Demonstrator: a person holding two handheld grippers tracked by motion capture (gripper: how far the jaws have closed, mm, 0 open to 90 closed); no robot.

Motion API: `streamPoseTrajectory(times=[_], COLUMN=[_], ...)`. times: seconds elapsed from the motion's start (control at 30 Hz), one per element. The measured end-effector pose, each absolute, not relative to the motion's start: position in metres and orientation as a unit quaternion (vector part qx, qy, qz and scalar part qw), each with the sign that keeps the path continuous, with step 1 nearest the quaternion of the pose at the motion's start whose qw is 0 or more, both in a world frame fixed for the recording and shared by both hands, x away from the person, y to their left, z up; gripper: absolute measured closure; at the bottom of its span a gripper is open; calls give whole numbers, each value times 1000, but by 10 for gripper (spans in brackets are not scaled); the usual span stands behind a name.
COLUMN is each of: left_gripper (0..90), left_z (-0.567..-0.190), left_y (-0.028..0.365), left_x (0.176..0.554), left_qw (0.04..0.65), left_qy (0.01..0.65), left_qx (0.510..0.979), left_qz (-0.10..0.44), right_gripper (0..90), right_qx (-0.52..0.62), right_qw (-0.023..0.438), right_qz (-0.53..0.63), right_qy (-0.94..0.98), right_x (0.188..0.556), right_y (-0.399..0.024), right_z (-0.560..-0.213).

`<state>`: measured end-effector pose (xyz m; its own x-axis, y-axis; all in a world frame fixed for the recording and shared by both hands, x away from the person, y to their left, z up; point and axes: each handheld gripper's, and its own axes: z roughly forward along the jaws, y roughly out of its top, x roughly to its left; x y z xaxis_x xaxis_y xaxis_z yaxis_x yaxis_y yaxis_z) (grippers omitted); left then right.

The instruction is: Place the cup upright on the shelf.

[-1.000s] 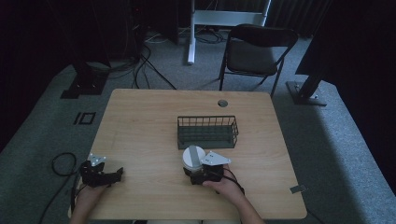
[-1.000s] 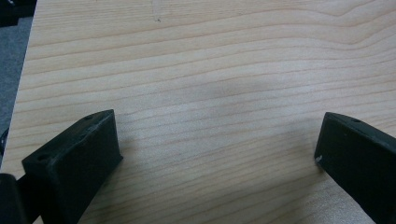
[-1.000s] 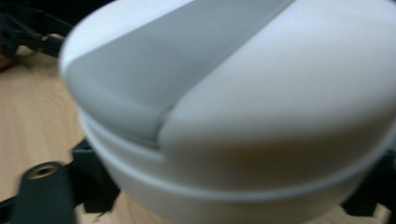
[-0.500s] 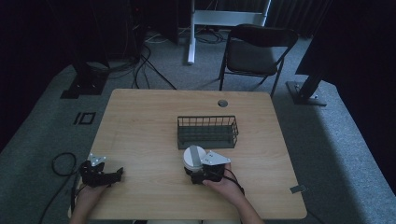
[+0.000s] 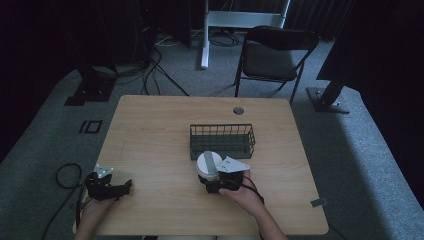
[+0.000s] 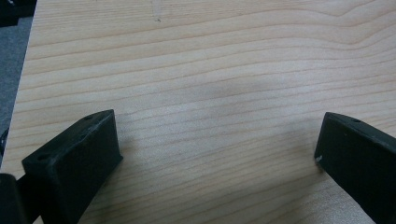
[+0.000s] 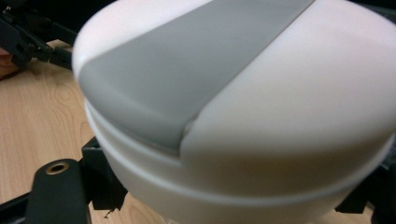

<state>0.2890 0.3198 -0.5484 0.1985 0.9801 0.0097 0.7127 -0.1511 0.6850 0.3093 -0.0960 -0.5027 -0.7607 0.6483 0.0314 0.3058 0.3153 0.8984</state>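
- White with a grey band across its lid, a round container (image 5: pixel 208 164) is held just in front of the wire basket (image 5: pixel 222 140), near the middle of the wooden table (image 5: pixel 150 130).
- The container (image 7: pixel 243 102) is clamped between the jaws of the right gripper (image 5: pixel 216 182); black jaw parts are seen at its lower sides in the right gripper view.
- The left gripper (image 5: pixel 111 188) is rested at the table's near left corner, its jaws spread wide over bare wood (image 6: pixel 210 93) with nothing between them.
- A slip is judged possible: the rounded, smooth wall offers the jaws little purchase.
- The basket's near rim could be caught if the container is carried forward too low, and the basket pushed away.
- The lid could be loosened if the container is tilted.
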Motion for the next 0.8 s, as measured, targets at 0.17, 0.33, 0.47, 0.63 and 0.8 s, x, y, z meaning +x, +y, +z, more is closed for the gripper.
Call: streamPoseTrajectory(times=[0.17, 0.33, 0.47, 0.63, 0.8], left_gripper=[1, 1, 1, 1, 1], left_z=[-548, -548, -548, -548, -549], left_y=[320, 320, 320, 320, 320], left_x=[289, 289, 289, 289, 289], left_qw=[282, 282, 282, 283, 283], left_qy=[587, 587, 587, 587, 588], left_qx=[721, 721, 721, 721, 720], left_qz=[237, 237, 237, 237, 237], right_gripper=[183, 183, 183, 183, 183], right_qx=[302, 303, 299, 302, 309], right_qw=[172, 182, 189, 198, 209], right_qz=[501, 501, 508, 514, 520], right_qy=[792, 790, 785, 778, 768], right_x=[313, 317, 321, 327, 331], right_y=[-96, -96, -97, -99, -101], right_z=[-495, -485, -475, -464, -455])
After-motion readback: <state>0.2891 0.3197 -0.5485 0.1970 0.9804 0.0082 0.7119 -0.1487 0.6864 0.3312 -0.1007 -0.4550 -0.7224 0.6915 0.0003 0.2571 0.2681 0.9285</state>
